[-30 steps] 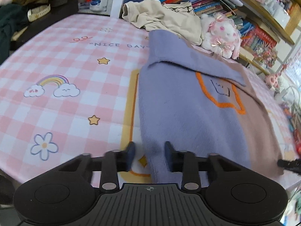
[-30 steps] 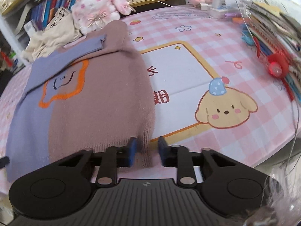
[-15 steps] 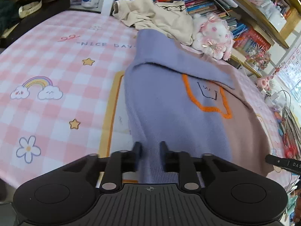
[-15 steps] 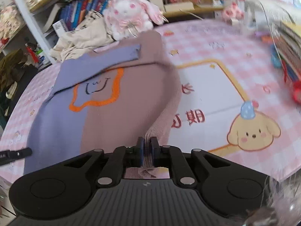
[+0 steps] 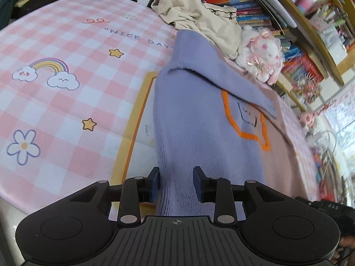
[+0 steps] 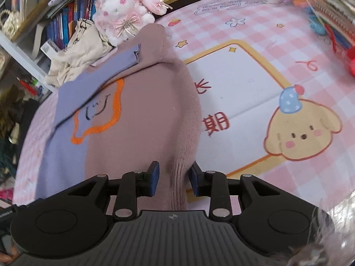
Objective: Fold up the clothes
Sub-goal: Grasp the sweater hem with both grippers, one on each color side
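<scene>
Here, sweater (image 5: 199,133) hem between parted jaws, tablecloth (image 6: 255,84) bare alongside.

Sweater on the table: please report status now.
Left gripper open, right gripper opening, both astride sweater hem. Sweater flat. Plush rabbit, beige garment beyond.

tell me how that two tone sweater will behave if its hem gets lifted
The sweater is soft knit, so it will likely sag and drape between grip points. Its fuzzy surface should resist slipping on the tablecloth. The folded sleeve may slide off.
</scene>
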Demonstrator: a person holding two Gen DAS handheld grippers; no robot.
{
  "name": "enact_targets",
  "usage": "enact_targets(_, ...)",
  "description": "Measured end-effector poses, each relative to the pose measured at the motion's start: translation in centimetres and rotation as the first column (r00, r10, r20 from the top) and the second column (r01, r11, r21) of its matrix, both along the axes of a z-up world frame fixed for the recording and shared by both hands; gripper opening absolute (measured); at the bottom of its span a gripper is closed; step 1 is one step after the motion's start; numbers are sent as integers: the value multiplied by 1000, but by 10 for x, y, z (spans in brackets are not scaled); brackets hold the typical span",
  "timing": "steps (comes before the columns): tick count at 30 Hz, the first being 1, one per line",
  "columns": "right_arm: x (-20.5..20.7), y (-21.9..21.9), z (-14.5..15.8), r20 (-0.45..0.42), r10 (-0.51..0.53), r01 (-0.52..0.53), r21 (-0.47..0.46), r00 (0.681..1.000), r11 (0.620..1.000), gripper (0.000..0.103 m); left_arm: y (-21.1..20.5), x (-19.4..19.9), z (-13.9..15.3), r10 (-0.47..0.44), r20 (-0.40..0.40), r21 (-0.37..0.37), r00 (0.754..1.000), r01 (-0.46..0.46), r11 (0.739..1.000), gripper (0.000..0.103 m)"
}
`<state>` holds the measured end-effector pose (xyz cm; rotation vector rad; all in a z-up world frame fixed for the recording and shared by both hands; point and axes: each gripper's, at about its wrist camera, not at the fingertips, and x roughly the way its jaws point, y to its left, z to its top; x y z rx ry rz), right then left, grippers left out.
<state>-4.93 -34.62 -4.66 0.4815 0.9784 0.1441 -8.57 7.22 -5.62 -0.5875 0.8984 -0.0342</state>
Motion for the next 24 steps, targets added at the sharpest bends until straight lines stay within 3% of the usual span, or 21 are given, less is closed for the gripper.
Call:
enact_targets(10,-15,6,-3,-59,45,-36,144,997,989,31,1,-4,-3,18,-18,-66,1000,-19,998,30)
enact_targets(18,-7,-16,-5,-60,-35,44,158,998,987,28,8,-6,-7,39,-29,-131,999,-43,990,30)
enact_targets(24,-5,-14,-6,-70,-6,19,181,998,983,28,7,-8,-8,31,-28,-143,999,-35,989,30)
